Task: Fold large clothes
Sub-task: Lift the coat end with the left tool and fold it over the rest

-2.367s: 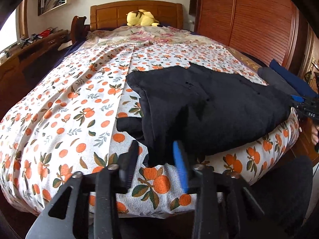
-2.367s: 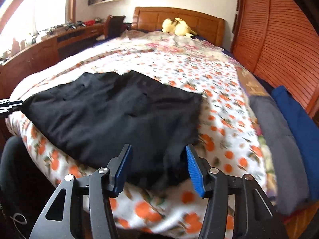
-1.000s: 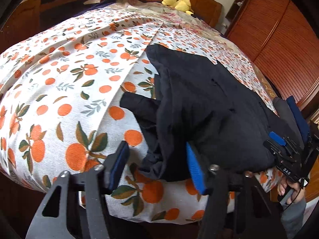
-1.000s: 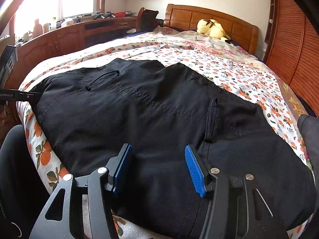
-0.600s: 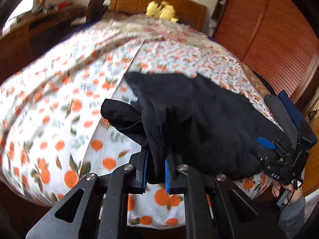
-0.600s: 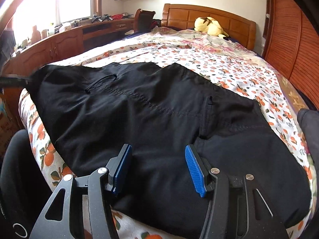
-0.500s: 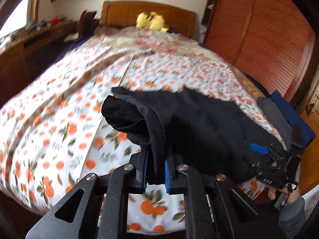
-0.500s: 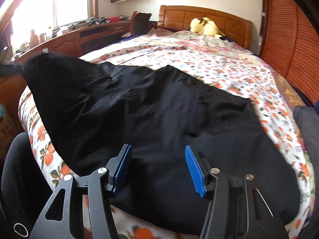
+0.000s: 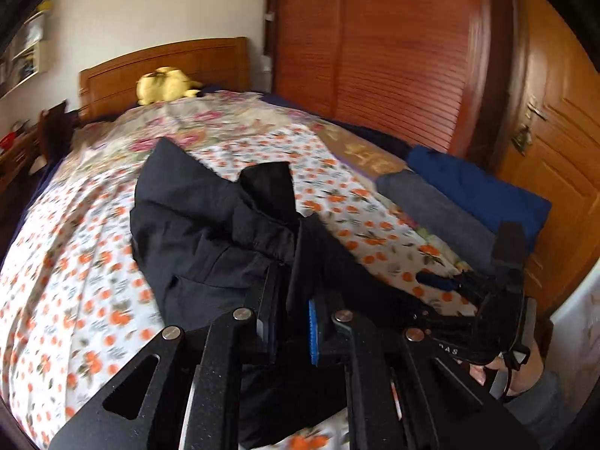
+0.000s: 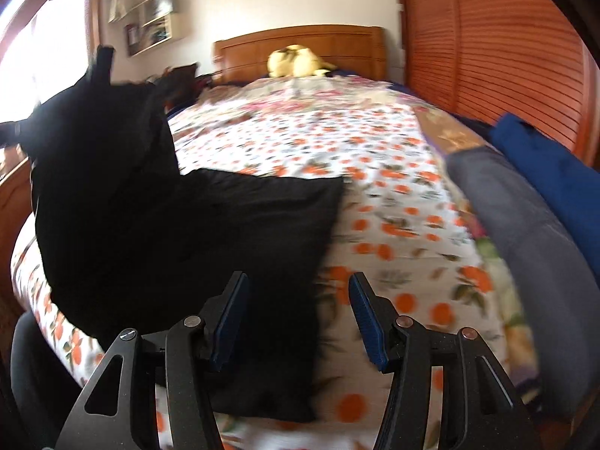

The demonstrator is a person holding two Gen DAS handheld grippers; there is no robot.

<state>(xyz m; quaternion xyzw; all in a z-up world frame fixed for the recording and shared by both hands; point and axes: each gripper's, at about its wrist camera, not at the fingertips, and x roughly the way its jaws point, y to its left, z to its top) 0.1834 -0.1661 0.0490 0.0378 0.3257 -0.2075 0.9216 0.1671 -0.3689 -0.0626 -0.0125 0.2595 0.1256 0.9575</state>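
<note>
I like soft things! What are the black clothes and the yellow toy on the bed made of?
The black garment looks like thin woven cloth, matte, with stitched seams; it drapes limply from the left gripper. The yellow toy by the headboard looks like fuzzy plush, but it is far and blurred, so that is a guess.

One black garment (image 9: 210,232) lies on one bed with an orange-print sheet (image 9: 75,262). One yellow plush toy (image 9: 165,88) sits at twelve o'clock by one wooden headboard (image 9: 168,63). Two folded items rest at three o'clock: one grey (image 10: 532,225), one blue (image 10: 551,165). Two grippers show: the left gripper (image 9: 290,322) and the right gripper (image 10: 296,315). One wall shelf (image 10: 150,11) hangs at ten o'clock.
</note>
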